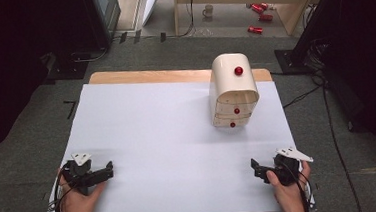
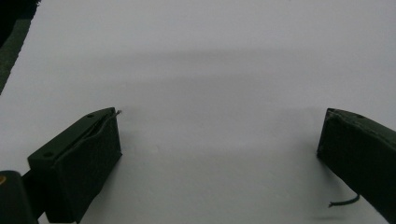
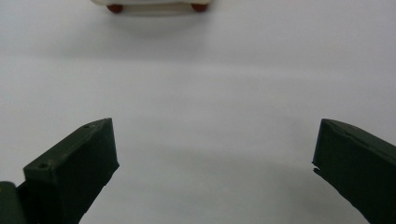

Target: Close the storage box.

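While both grippers rest at the near edge of the table (image 1: 142,119), nothing on it has yet been handled.

Item: small cream cabinet (image 1: 233,89) with a rounded top, standing upright on the far right part of the white table top, well apart from both grippers. It carries a red knob (image 1: 238,71) on top and two smaller red knobs on its front; the drawers look closed. In the right gripper view its bottom edge and two reddish feet (image 3: 114,8) show at the far end of the table.

Item: left gripper (image 1: 109,170), near left corner, held in a hand (image 1: 77,201). Jaws spread wide, empty, white surface between them.

Item: right gripper (image 1: 254,165), near right corner, held in the other hand (image 1: 287,189). Jaws likewise wide apart and empty, pointed roughly toward the cabinet.

Status: judged to be at the very start. The cabinet is untouched; the reach, any grasp of a knob and any opening of a drawer all remain to be done. The right gripper lies nearer the cabinet and seems the likelier one to go.
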The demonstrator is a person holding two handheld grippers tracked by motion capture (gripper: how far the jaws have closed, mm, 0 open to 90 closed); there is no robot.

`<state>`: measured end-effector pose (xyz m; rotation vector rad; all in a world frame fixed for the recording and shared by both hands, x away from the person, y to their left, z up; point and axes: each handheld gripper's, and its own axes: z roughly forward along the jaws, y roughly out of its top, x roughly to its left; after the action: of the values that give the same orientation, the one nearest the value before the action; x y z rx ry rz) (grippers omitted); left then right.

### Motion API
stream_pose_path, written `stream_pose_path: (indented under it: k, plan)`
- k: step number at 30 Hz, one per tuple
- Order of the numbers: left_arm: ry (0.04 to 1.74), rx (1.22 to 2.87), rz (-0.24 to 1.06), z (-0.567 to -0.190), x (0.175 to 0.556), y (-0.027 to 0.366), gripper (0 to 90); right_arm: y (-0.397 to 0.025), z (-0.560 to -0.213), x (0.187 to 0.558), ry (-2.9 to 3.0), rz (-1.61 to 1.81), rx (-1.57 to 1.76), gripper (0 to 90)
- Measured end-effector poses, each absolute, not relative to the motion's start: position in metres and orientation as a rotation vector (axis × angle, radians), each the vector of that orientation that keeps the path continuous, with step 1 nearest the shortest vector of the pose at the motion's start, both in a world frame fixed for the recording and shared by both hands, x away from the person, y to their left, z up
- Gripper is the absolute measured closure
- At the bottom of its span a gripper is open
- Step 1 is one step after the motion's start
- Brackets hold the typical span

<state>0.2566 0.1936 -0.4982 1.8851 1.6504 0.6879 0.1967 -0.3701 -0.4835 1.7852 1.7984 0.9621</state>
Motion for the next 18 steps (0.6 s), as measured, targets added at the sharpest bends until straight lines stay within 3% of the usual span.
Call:
stream_pose_path:
  k: [8, 18]
  plan:
    - [1.651, 1.885, 0.688, -0.498, 0.257, 0.194, 0.0, -0.389, -0.495, 0.178, 1.779, 0.89, 1.819, 0.0]
    - [1.651, 1.885, 0.688, -0.498, 0.257, 0.194, 0.0, -0.384, -0.505, 0.175, 1.81, 0.774, 1.722, 0.0]
